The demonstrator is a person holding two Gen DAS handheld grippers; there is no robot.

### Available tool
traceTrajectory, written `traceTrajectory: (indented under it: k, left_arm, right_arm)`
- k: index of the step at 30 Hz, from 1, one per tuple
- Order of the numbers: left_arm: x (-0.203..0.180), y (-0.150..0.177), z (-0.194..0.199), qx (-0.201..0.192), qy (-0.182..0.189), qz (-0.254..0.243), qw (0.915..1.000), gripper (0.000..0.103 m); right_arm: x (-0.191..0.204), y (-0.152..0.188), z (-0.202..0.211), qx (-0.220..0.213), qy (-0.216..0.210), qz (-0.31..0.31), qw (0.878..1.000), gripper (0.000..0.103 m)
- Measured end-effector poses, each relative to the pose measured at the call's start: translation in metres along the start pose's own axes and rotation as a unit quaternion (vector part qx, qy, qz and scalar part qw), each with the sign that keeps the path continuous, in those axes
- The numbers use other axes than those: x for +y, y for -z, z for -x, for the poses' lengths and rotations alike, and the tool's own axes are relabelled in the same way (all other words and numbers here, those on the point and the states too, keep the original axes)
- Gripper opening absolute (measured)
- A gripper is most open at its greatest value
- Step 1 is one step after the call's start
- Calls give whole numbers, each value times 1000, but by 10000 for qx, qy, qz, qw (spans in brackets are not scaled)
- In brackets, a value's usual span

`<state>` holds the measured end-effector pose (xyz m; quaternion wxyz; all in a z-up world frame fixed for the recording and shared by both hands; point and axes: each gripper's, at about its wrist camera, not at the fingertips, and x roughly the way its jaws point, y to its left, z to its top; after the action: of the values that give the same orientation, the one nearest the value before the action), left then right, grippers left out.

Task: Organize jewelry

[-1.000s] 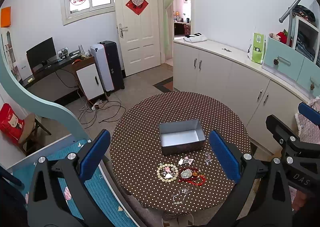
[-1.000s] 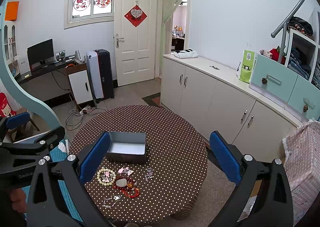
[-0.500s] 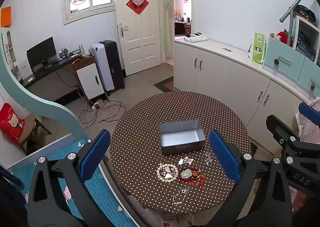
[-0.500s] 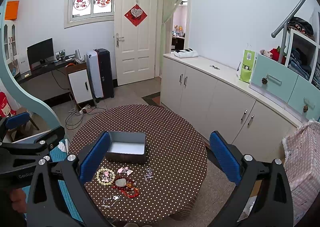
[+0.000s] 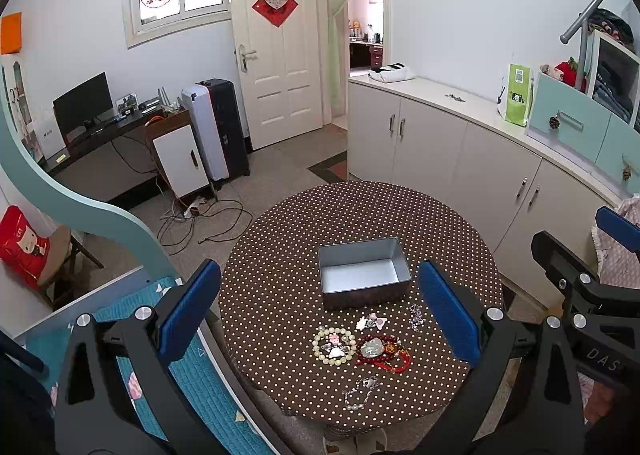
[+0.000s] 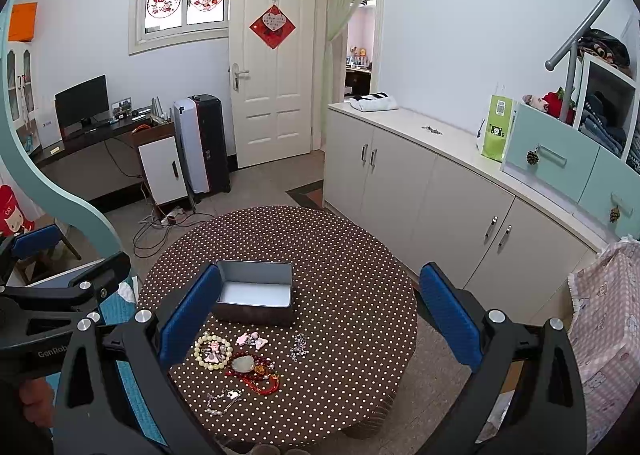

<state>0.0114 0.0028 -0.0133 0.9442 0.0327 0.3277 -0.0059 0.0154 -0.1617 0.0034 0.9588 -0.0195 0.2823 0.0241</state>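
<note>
An empty grey metal box point(image 5: 363, 277) point(image 6: 256, 293) sits on the round polka-dot table point(image 5: 304, 223) point(image 6: 352, 255). In front of it lie a cream bead bracelet point(image 5: 334, 345) point(image 6: 213, 350), a red bead string point(image 5: 385, 351) point(image 6: 256, 371), pink hair clips point(image 5: 371, 321) point(image 6: 251, 339), a small silver piece point(image 5: 416, 315) point(image 6: 299, 345) and a pearl chain point(image 5: 360, 393) point(image 6: 223, 401). My left gripper point(image 5: 318, 313) and right gripper point(image 6: 318, 313) hang open, high above the table and apart from everything. Each shows at the other view's edge.
White cabinets point(image 6: 420, 191) run along the right wall. A teal mat point(image 5: 192, 383) lies left of the table, cables point(image 5: 200, 219) on the floor beyond. A desk with a monitor point(image 5: 82, 105) stands at the back left, and a pink checked cloth point(image 6: 608, 311) hangs at the right.
</note>
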Motion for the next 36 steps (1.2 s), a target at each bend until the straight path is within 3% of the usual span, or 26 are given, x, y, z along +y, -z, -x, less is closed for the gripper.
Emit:
traceTrajectory:
  k: [9, 20, 28, 36]
  left_arm:
    - [0, 1, -8, 185, -61, 6, 9998, 98]
    - [3, 17, -41, 1120, -36, 217, 9935, 98]
    - [2, 42, -74, 2165, 80, 456, 9752, 98]
    - [0, 72, -105, 2930, 39, 744, 9532, 98]
  right_arm:
    - [0, 1, -7, 129, -33, 20, 9999, 96]
    - [-1, 15, -38, 940, -356, 3, 9949, 96]
    - [-6, 35, -66, 1825, -655, -48, 9810, 96]
    - [-16, 53, -94, 2479, -943, 16, 9642, 96]
